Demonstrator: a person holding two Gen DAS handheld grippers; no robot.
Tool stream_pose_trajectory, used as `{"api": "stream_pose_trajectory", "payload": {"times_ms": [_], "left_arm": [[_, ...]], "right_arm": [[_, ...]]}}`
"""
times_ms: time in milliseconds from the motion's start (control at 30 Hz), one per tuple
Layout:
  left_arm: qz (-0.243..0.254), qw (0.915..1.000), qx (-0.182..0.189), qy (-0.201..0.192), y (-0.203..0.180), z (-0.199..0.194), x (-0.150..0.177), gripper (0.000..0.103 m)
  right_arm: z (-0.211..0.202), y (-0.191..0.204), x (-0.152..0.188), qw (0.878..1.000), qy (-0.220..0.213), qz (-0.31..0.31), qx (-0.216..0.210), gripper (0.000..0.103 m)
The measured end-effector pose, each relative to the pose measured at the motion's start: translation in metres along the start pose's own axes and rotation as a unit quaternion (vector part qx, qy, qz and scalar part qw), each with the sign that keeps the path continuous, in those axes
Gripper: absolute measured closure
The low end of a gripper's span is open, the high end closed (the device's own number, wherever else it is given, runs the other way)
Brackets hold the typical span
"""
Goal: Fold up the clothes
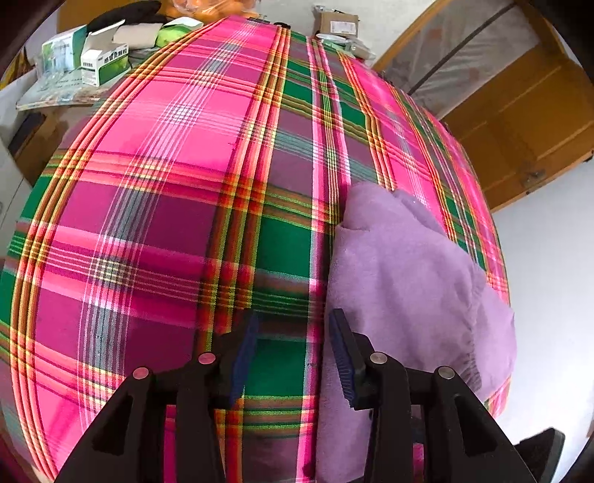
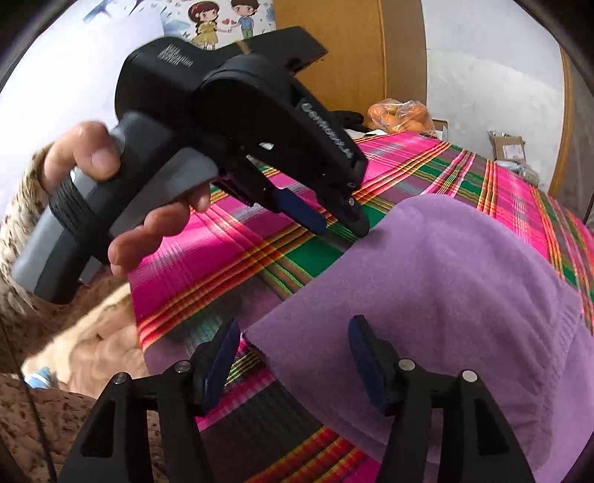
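Note:
A folded purple fleece garment (image 1: 404,282) lies on the right side of a table covered with a pink and green plaid cloth (image 1: 178,193). My left gripper (image 1: 293,353) is open and empty, hovering just left of the garment's near edge. In the right wrist view the garment (image 2: 445,282) fills the right half. My right gripper (image 2: 293,356) is open above its near left corner, holding nothing. The left gripper (image 2: 341,226) shows there too, held in a hand, its tips at the garment's far left edge.
Green and white boxes (image 1: 92,55) and papers sit at the table's far left. A cardboard box (image 1: 336,24) and a bag of oranges (image 2: 401,115) lie at the far end. A wooden door (image 1: 519,122) stands to the right. The person's beige sweater (image 2: 74,353) is near left.

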State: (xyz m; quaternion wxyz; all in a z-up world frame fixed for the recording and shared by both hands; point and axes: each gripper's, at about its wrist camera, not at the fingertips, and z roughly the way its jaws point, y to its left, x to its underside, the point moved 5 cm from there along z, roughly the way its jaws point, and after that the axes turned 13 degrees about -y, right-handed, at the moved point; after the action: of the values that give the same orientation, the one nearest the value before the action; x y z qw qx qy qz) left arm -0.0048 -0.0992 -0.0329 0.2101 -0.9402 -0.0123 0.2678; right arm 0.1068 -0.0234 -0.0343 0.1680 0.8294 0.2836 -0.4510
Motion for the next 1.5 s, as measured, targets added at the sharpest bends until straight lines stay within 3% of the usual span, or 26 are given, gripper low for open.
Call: {"api": "stream_pose_trajectory", "payload": {"times_ms": [133,233,333,367,433,500,600,700,1200,1367,1500], "left_arm": [[0.020,0.9997,-0.014,0.001,-0.004,-0.001,0.001,0.061],[0.029,0.9993,-0.022,0.001,-0.005,-0.002,0.002,0.061],[0.021,0.9996,-0.019,0.003,-0.001,-0.003,0.002,0.061],[0.019,0.9997,-0.017,0.004,0.000,-0.003,0.003,0.061],[0.018,0.9997,-0.013,0.007,0.000,-0.003,0.003,0.060],[0.014,0.9998,-0.005,0.012,-0.002,-0.002,0.003,0.060],[-0.005,0.9995,0.019,0.023,-0.004,0.001,0.003,0.058],[-0.027,0.9977,0.052,0.034,-0.008,0.005,0.001,0.046],[-0.031,0.9915,0.105,0.071,-0.047,0.040,-0.023,0.045],[-0.060,0.9855,0.134,0.085,-0.048,0.045,-0.024,0.046],[-0.086,0.9812,0.144,0.096,-0.047,0.052,-0.026,0.060]], "right_arm": [[0.003,0.014,0.003,0.997,0.004,-0.063,0.044,0.042],[0.005,0.007,0.003,0.998,0.005,-0.041,0.043,0.042],[0.004,0.003,0.003,0.998,0.002,-0.032,0.052,0.050],[0.004,0.003,0.003,0.998,0.002,-0.034,0.058,0.054],[0.002,0.001,0.002,0.997,-0.002,-0.034,0.068,0.076],[-0.002,-0.001,0.000,0.997,-0.010,-0.028,0.072,0.086],[-0.012,-0.006,-0.006,0.997,-0.030,-0.015,0.070,0.087],[-0.017,-0.009,-0.011,0.997,-0.038,-0.008,0.066,0.088],[-0.028,-0.011,-0.016,0.997,-0.047,0.013,0.053,0.088],[-0.032,-0.010,-0.018,0.997,-0.048,0.024,0.048,0.088],[-0.037,-0.007,-0.017,0.997,-0.049,0.038,0.043,0.088]]}}
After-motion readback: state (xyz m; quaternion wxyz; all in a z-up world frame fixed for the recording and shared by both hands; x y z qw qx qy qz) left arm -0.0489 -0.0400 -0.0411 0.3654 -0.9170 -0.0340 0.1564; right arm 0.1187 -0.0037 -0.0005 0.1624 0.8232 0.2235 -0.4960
